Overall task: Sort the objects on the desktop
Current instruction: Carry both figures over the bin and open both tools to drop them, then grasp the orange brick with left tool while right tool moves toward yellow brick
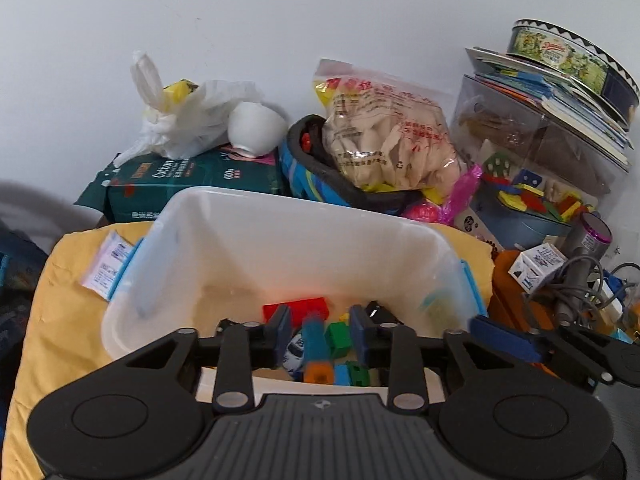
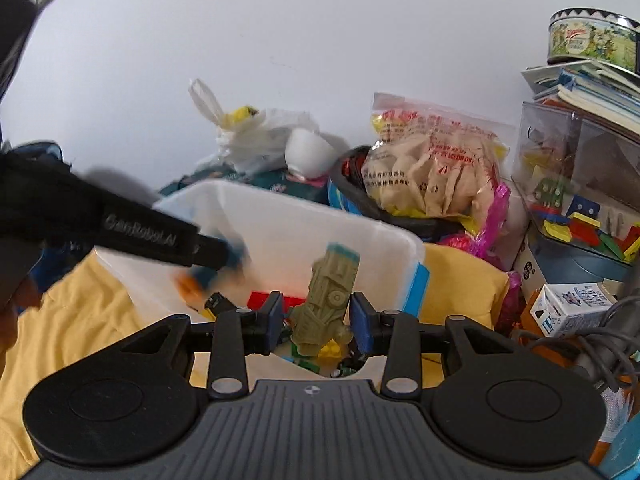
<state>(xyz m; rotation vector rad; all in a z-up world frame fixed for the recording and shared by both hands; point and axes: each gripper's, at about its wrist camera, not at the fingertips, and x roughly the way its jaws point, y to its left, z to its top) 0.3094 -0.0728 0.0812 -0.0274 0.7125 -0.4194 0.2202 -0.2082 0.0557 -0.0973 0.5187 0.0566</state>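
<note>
1. Left hand-held gripper (image 1: 318, 334): fingers spread, w/ a blue-and-orange toy piece (image 1: 316, 350) in the gap. No pad looks pressed on it; the toy hangs over the white bin (image 1: 132, 308), so I read it as let go and dropping in.
2. Right hand-held gripper (image 2: 316, 316): fingers spread too. An olive-green toy vehicle (image 2: 326, 304) stands between them, nose up, long axis roughly upright and tilted a bit right. Daylight shows on both sides of it, so not pinched.
3. Key relation: both toys sit straight ahead of their own grippers and above the bin's open mouth. Bin floor already holds red brick (image 1: 298, 306), green blocks, a black piece.
4. Bin rests on a yellow cloth (image 1: 60, 280) toward the counter's front; clutter (bags, tissue pack (image 1: 192, 184), clear box w/ colored blocks) lines the back edge by the wall.
5. In the right view the left gripper comes in from the left side, blurred, over the bin's left rim, so the two are close over the same bin.
6. Next, imo: pull both back w/o clipping each other or the bin rim, then go for more loose items.
</note>
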